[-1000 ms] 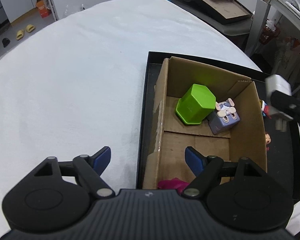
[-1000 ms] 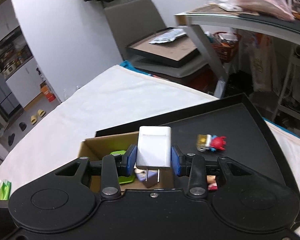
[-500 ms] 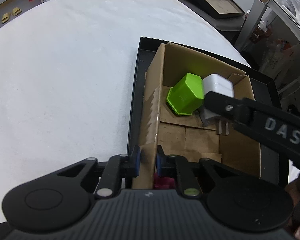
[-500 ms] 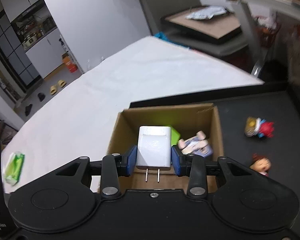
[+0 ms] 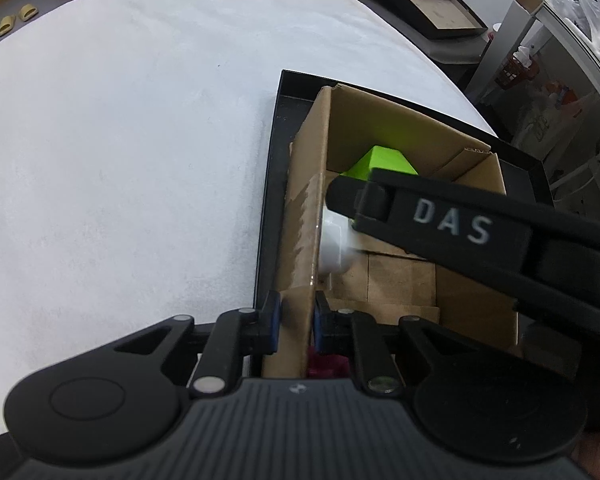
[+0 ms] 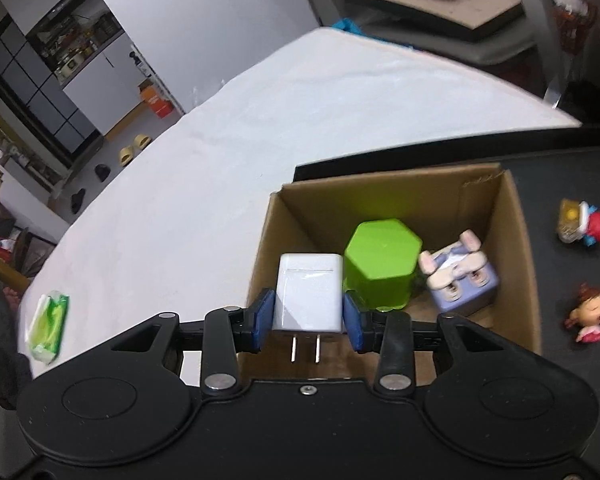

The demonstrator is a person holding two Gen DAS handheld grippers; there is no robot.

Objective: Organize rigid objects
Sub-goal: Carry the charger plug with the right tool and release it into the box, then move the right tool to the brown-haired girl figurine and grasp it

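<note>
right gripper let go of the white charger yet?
No: in the right wrist view the right gripper has both blue pads pressed against the sides of the white charger, held over the cardboard box.

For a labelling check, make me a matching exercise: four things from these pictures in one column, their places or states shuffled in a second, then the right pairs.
Things:
1. white charger
2. green hexagonal block
3. cardboard box
4. red-and-blue figurine

Places or states:
A. lying on the black tray, outside the box
B. side wall clamped by the left gripper
C. held in the right gripper, prongs pointing back at the camera
D. resting inside the box, beside a lilac bunny cube

Pairs: 1-C, 2-D, 3-B, 4-A
</note>
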